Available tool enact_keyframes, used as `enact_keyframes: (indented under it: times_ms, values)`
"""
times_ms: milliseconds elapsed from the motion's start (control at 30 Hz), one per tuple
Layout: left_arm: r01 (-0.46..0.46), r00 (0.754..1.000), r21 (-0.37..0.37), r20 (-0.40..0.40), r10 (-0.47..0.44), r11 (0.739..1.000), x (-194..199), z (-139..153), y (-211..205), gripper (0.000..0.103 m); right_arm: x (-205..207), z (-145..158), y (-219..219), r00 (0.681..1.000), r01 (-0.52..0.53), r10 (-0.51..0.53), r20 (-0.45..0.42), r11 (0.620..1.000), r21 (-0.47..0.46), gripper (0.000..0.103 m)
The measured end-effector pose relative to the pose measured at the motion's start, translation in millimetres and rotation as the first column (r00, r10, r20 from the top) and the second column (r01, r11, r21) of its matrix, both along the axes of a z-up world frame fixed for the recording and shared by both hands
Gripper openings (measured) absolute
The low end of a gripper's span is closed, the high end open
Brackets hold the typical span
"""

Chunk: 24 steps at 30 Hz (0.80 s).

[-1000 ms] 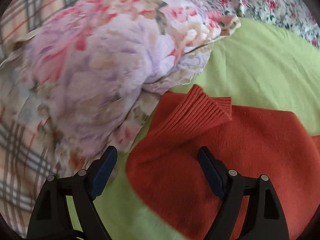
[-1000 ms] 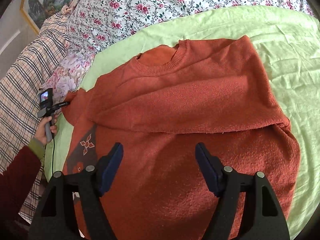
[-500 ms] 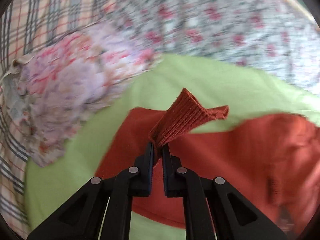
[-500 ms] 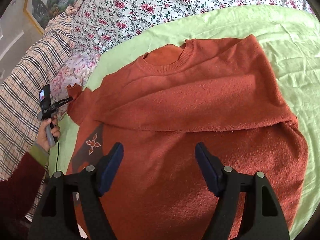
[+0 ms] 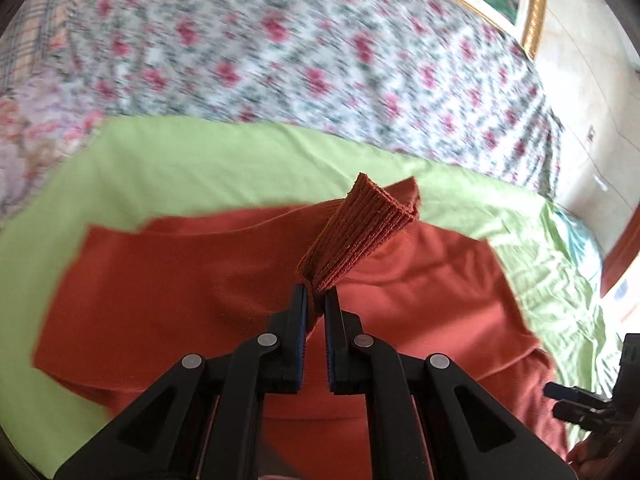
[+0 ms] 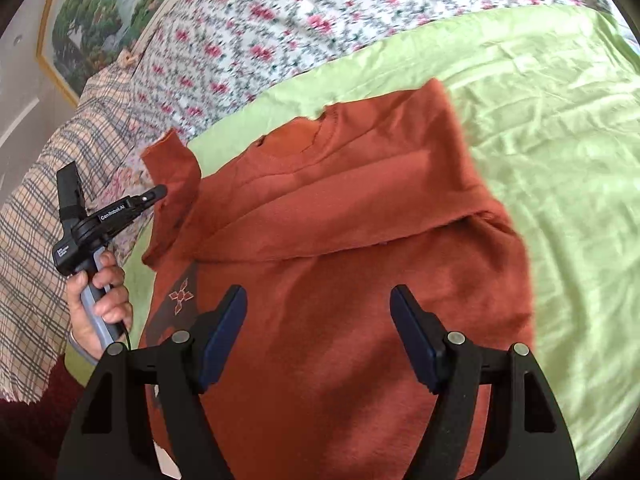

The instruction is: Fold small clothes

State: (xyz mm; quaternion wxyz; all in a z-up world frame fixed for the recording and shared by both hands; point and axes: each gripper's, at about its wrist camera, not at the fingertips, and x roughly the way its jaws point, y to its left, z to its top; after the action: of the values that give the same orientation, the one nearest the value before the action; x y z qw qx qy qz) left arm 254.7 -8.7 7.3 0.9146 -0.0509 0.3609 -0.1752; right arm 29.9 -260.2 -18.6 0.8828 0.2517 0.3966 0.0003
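Across the bed, a green sheet (image 6: 540, 128) covers the mattress below a floral quilt (image 6: 304, 12), and on the sheet lies an orange sweater (image 6: 360, 248), its upper part folded down over the body and its neckline toward the quilt. Toward the sheet's left edge, the left gripper (image 5: 315, 300) has its fingers (image 5: 299, 312) pinching the ribbed cuff (image 5: 360, 232) of a sleeve and holds it lifted off the sheet, while the right gripper (image 6: 318, 334) hangs over the sweater's lower body with fingers (image 6: 412, 336) spread wide, touching nothing.
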Motion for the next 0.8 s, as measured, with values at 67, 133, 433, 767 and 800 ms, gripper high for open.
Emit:
enact_keyframes:
  times_ms: [67, 133, 433, 767, 800]
  values:
    - [0.026, 1.000, 0.015, -0.001, -0.026, 1.000, -1, -7, -27, 0.006, -5, -1, -5, 1.000, 0.016, -0.016, 0.000, 1.000, 0.006, 0.075]
    - [0.055, 0.998, 0.011, -0.014, -0.055, 0.998, -1, -14, -50, 0.006, -10, -2, -10, 1.000, 0.028, -0.028, 0.000, 1.000, 0.011, 0.075]
    - [0.175, 0.980, 0.069, -0.112, -0.166, 0.982, 4, -67, -125, 0.016, -16, -3, -23, 0.998, 0.068, -0.068, 0.008, 0.997, 0.025, 0.075]
    - [0.125, 0.989, 0.076, -0.085, -0.119, 0.989, -48, -56, -50, 0.060, 1, 5, -24, 0.997, 0.075, -0.076, 0.014, 0.997, 0.011, 0.075]
    - [0.090, 0.993, 0.086, -0.080, -0.083, 0.992, -53, -54, -33, 0.062, 8, 3, -23, 0.997, 0.071, -0.071, 0.009, 0.997, 0.015, 0.075]
